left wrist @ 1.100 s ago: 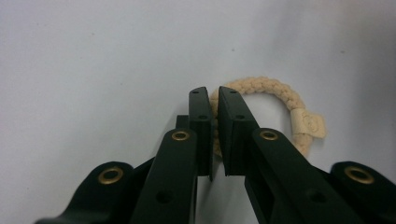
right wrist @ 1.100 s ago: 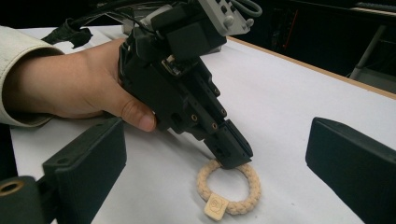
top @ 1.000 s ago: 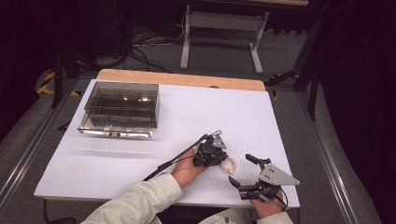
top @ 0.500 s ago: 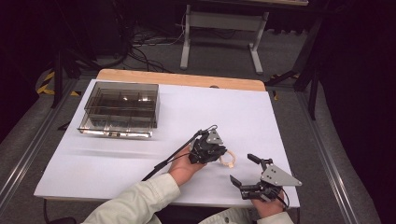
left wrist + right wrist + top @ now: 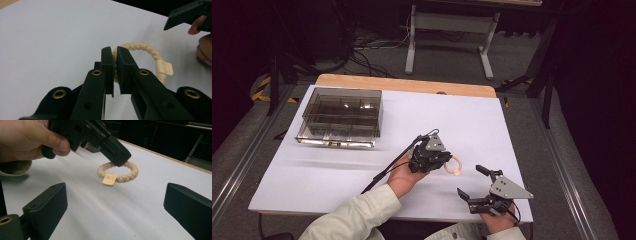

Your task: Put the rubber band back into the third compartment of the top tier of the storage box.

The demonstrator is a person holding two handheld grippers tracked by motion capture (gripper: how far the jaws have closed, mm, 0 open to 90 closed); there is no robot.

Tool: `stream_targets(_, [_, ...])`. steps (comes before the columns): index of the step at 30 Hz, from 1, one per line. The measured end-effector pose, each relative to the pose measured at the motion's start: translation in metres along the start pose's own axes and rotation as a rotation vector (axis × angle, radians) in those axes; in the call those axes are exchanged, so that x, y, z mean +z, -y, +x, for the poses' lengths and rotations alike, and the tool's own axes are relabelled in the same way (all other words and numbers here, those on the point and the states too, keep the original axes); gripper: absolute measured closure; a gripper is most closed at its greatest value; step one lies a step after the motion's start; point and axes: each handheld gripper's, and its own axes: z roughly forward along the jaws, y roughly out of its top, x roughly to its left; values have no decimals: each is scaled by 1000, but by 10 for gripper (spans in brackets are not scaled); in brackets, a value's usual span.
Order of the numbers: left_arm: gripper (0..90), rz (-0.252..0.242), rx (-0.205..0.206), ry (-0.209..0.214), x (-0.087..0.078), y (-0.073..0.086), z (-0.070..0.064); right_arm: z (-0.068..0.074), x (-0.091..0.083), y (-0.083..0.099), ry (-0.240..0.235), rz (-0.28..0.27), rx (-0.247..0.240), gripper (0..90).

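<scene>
White table (image 5: 362,175) carrying a clear compartment box (image 5: 341,116), far left of the left gripper (image 5: 447,159). Right gripper (image 5: 473,183), jaws spread wide, nearby. Left gripper clamps the braided rope ring (image 5: 454,165) at its tips.

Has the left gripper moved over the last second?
Yes. The left gripper, shut on the braided ring, has edged left, toward the clear divided box.

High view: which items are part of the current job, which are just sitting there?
In the job:
- beige braided rope ring
- left gripper, shut on the ring
- right gripper, open, near the ring

Lying about:
- clear plastic compartment box
- white table sheet
</scene>
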Motion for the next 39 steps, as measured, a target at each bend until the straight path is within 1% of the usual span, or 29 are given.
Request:
stream_targets(2, [848,-5,14,-15,-6,-1,1,0,0,0,1,2,-1,55])
stream_targets(6, [847,-26,-1,-20,-19,-3,4,0,1,0,2,4,1,55])
stream_targets(8, [847,-45,-17,-16,-24,-5,6,1,1,0,1,10,5,55])
stream_targets(10, [847,-59,-22,-16,-29,-6,8,1,2,0,-3,9,6,56])
stream_targets(11, [847,-65,-17,-22,-31,-6,8,1,2,0,-4,9,5,55])
stream_targets(12, [847,-67,-25,-19,-33,-7,9,1,2,0,-3,7,5,55])
stream_targets(13, [847,-69,-21,-24,-34,-7,9,1,2,0,-2,8,5,55])
stream_targets(15, [847,-75,-29,-27,-38,-7,10,1,2,0,0,12,8,55])
stream_targets(18, [847,-80,-35,-23,-42,-8,11,1,2,0,-2,12,7,55])
stream_targets(20, [846,-78,-23,-27,-43,-8,11,1,2,0,-1,11,6,55])
stream_targets(25, [846,-82,-21,-33,-46,-9,9,1,2,0,-4,10,7,55])
stream_targets(27, [847,-85,-19,-34,-50,-9,10,1,1,0,-4,10,9,55])
stream_targets(39, [844,-98,-17,-77,-78,-7,19,1,2,0,-3,12,4,55])
